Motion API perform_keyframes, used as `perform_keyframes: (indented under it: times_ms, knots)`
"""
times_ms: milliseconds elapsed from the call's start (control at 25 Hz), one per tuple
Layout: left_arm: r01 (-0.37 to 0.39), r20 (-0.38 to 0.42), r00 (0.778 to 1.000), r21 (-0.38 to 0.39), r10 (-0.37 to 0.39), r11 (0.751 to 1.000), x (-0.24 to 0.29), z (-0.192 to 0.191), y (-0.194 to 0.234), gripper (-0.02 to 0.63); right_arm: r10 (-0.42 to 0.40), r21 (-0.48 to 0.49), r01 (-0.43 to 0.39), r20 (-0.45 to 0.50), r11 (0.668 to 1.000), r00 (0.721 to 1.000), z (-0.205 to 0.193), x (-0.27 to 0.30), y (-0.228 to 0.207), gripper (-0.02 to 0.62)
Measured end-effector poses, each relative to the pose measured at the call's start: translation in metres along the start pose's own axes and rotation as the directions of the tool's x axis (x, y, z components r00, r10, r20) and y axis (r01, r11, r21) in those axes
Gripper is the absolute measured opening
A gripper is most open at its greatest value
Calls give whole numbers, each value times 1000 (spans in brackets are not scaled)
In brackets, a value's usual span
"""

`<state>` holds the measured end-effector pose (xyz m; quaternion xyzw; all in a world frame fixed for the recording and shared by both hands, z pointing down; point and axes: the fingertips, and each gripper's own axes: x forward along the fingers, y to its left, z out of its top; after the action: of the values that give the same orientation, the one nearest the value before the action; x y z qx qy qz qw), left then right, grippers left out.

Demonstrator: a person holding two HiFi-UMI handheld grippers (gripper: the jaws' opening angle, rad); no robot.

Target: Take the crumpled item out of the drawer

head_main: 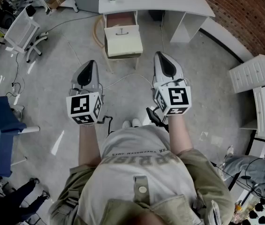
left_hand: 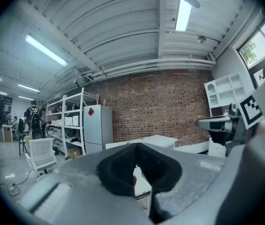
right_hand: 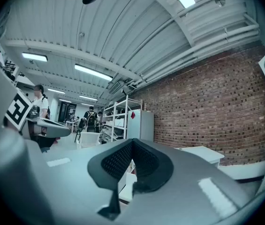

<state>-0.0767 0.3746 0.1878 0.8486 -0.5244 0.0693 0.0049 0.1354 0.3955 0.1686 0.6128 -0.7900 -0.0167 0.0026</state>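
Note:
In the head view a cream drawer unit (head_main: 122,40) stands under the white desk (head_main: 155,1), well ahead of me. Its top drawer (head_main: 120,19) is pulled out and shows a reddish inside; I can make out no crumpled item in it. My left gripper (head_main: 89,65) and right gripper (head_main: 162,56) are held side by side above the floor, short of the unit. Both are shut with nothing between the pads. The left gripper view shows shut black pads (left_hand: 123,165) aimed at the desk (left_hand: 153,141). The right gripper view shows shut pads (right_hand: 144,165) too.
A white mesh chair (head_main: 22,29) stands far left and a blue cart (head_main: 0,130) at the left edge. White shelving (head_main: 256,81) and a brick wall (head_main: 247,11) lie to the right. A cable (head_main: 118,81) runs over the grey floor. People stand by metal racks (left_hand: 66,121).

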Motion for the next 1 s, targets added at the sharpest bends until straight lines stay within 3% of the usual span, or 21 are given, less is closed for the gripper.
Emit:
perform_keyframes:
  times_ms: [640, 880, 960, 1000]
  knots:
    - [-5, -30, 1000, -11, 5, 1000, 7, -10, -13, 8, -5, -15, 4, -17, 1000, 1000, -9, -5, -10, 2]
    - [17, 35, 999, -53, -15, 998, 17, 2, -24, 8, 13, 127, -19, 48, 992, 999, -2, -5, -35, 5]
    - [-9, 32, 999, -49, 11, 999, 19, 1, -22, 8, 36, 141, -43, 50, 989, 998, -4, -4, -41, 115]
    - [-25, 31, 999, -55, 27, 998, 20, 1, -21, 44, 49, 139, -56, 52, 989, 997, -5, -3, -44, 165]
